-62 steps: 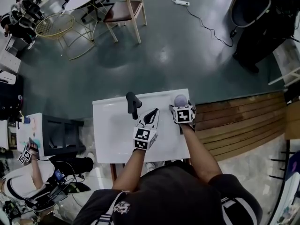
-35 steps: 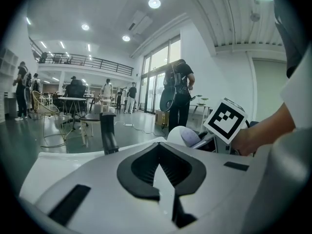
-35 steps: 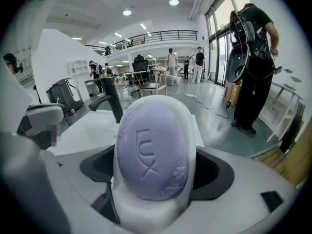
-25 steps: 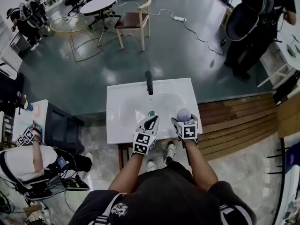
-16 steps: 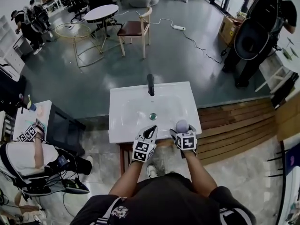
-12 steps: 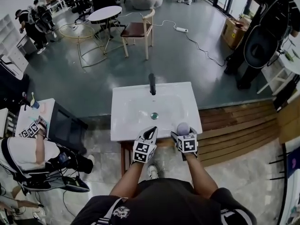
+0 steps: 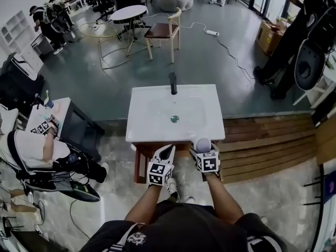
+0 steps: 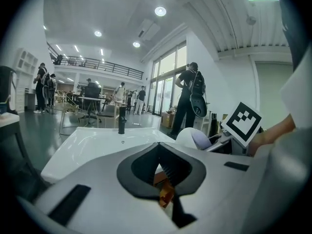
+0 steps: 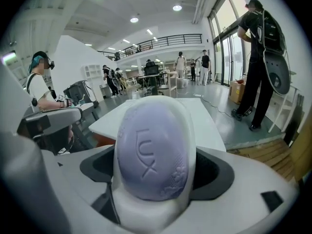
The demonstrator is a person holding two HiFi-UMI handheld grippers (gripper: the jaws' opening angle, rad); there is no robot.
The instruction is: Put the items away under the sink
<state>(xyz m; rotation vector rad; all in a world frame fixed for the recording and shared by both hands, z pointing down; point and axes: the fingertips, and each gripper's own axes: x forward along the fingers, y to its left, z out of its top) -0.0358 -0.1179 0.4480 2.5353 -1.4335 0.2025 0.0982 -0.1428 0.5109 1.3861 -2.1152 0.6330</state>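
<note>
Purple oval soap bar (image 9: 153,152) in a white dish (image 9: 146,213) is held by the right gripper (image 7: 203,147) fingers, at the front edge of the white sink (image 7: 142,133). The left gripper (image 7: 168,150) fingers are pressed together, empty. Putting it underneath is not done yet.

The left gripper (image 8: 157,147) fills the bottom of the view, its white tongs drawn together at the tips, with a sliver of orange-brown showing through the dark gap behind them. Past the tips lies the white sink (image 8: 83,147), its black faucet (image 8: 122,126) upright at the far edge. At the sink's right edge the right gripper (image 8: 214,141) carries a white dish (image 8: 187,136) with something lavender in it.
</note>
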